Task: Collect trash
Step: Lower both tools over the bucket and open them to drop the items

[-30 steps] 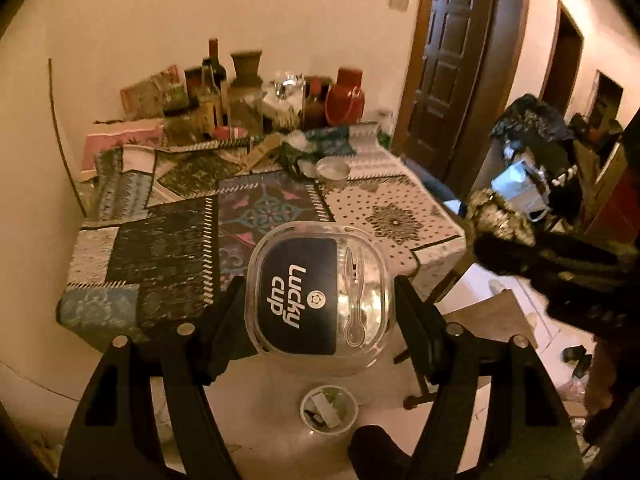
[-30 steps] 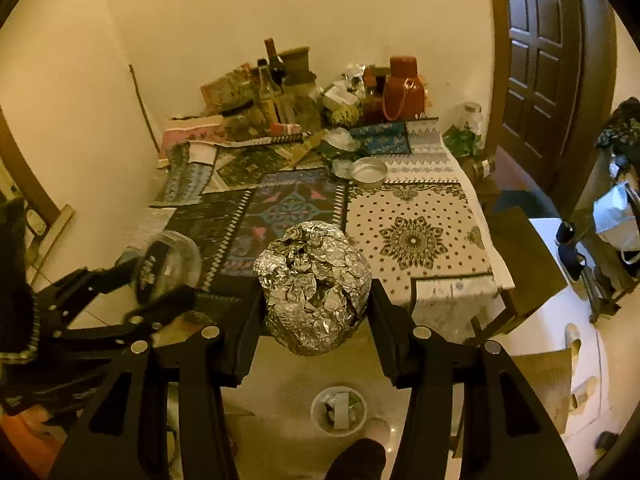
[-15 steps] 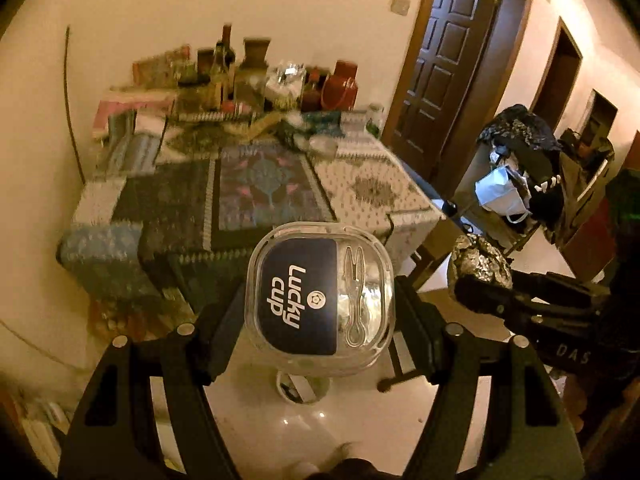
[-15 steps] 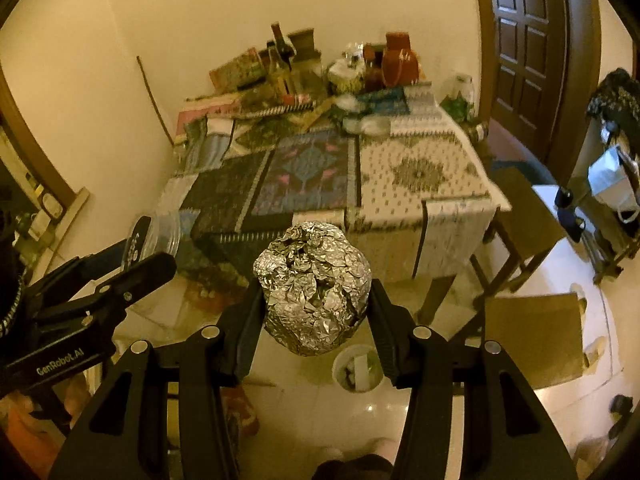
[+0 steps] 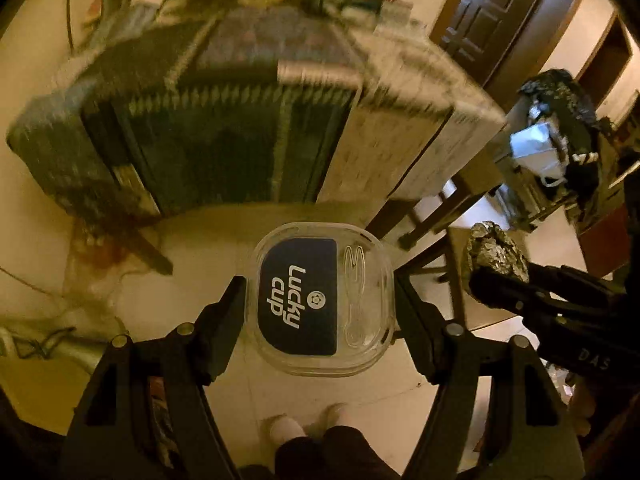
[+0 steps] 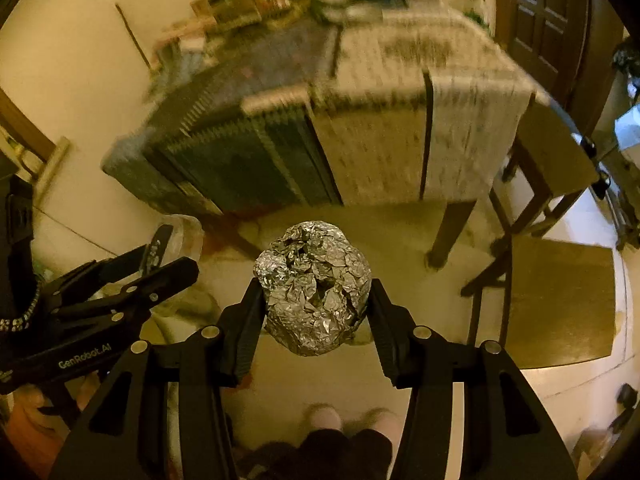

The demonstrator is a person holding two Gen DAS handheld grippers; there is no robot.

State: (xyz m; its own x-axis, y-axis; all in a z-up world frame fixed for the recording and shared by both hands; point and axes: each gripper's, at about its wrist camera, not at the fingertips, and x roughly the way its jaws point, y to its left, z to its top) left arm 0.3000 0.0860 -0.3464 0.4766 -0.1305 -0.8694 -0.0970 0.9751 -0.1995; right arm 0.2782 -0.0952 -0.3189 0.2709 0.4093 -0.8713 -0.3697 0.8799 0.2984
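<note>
My left gripper (image 5: 320,300) is shut on a clear plastic Lucky Cup container (image 5: 322,300) with a dark blue label and a plastic spoon under its lid. It holds the container above the pale tiled floor, in front of the table. My right gripper (image 6: 316,292) is shut on a crumpled ball of aluminium foil (image 6: 314,286), also over the floor. The foil ball (image 5: 494,254) shows at the right in the left wrist view, and the container (image 6: 180,236) at the left in the right wrist view. No trash bin shows in either view.
The table (image 6: 360,152) with its patterned cloth stands ahead, blurred, with bottles and jars at its far side. A wooden chair (image 6: 560,300) stands at the right. The person's feet (image 5: 308,428) are below. A dark door (image 5: 492,4) and piled bags (image 5: 560,128) are at the right.
Both grippers have dropped and tilted down with their loads. The table has slid up the views, and the white bin seen on the floor earlier is out of sight.
</note>
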